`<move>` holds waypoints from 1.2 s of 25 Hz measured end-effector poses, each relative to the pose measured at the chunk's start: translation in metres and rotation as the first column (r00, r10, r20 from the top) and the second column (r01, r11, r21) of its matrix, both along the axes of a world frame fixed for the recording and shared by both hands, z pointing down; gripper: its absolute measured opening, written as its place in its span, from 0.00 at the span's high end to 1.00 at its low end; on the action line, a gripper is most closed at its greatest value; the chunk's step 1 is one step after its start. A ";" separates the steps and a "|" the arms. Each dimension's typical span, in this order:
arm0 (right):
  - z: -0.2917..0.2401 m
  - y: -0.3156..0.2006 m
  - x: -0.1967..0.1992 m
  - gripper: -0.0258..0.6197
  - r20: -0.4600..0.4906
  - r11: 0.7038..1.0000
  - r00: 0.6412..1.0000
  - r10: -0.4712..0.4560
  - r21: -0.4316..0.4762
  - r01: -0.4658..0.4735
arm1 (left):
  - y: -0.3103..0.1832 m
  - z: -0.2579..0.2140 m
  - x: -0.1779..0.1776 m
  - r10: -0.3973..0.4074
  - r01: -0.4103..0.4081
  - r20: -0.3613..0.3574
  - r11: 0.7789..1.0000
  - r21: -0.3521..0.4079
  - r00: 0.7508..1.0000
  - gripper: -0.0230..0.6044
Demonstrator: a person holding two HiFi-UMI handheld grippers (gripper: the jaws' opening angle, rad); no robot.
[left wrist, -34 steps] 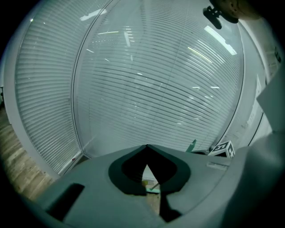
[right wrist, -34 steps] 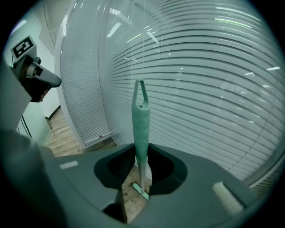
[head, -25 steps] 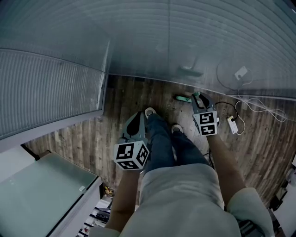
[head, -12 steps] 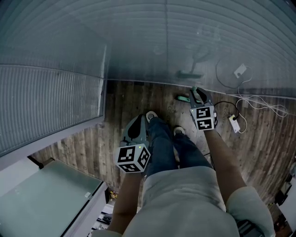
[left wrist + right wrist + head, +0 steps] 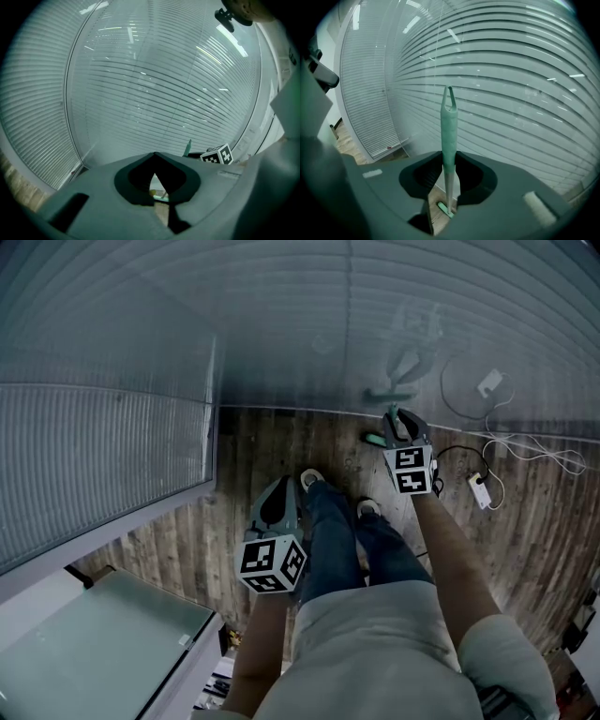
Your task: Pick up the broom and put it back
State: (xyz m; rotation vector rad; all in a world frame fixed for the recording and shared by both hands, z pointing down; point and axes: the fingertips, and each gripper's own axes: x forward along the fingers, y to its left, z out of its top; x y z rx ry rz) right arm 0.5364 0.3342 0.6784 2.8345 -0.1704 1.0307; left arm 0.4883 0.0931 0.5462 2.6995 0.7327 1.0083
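Right gripper [image 5: 449,158]: the jaws are closed onto the handle of the broom [image 5: 448,126], with one pad on each side of the shaft. The pale green handle stands nearly upright between the jaws and ends in a forked tip at the top. Below the jaws, the shaft runs down to the green broom head, which sits on the wooden floor [image 5: 436,213].

In the head view, the right gripper [image 5: 401,420] is extended forward at the foot of the glass wall with slatted blinds [image 5: 281,324]. The broom [image 5: 374,439] shows its head on the floor just left of the gripper, close to the wall base.

Left gripper [image 5: 153,157]: the jaw tips meet, and nothing is held between them. In the head view, the left gripper [image 5: 277,502] hangs lower and nearer the body, beside the left leg in jeans [image 5: 328,531], well apart from the broom.

White cables [image 5: 525,456] and a white power adapter [image 5: 479,490] lie on the floor to the right of the right gripper. A glass-topped cabinet [image 5: 94,634] stands at lower left.
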 end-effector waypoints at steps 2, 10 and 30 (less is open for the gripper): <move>0.003 -0.001 0.005 0.81 0.004 1.000 1.000 0.010 -0.002 -0.010 | -0.003 0.001 0.002 -0.003 0.003 0.001 1.000 -0.003 1.000 0.95; 0.009 0.000 0.023 0.81 0.015 1.000 1.000 0.027 -0.014 -0.027 | -0.009 0.005 0.010 -0.013 0.013 0.010 1.000 -0.004 1.000 0.95; 0.010 0.000 0.027 0.74 0.022 1.000 1.000 0.015 -0.005 -0.015 | -0.003 0.003 0.014 -0.017 0.018 0.019 1.000 -0.009 1.000 0.95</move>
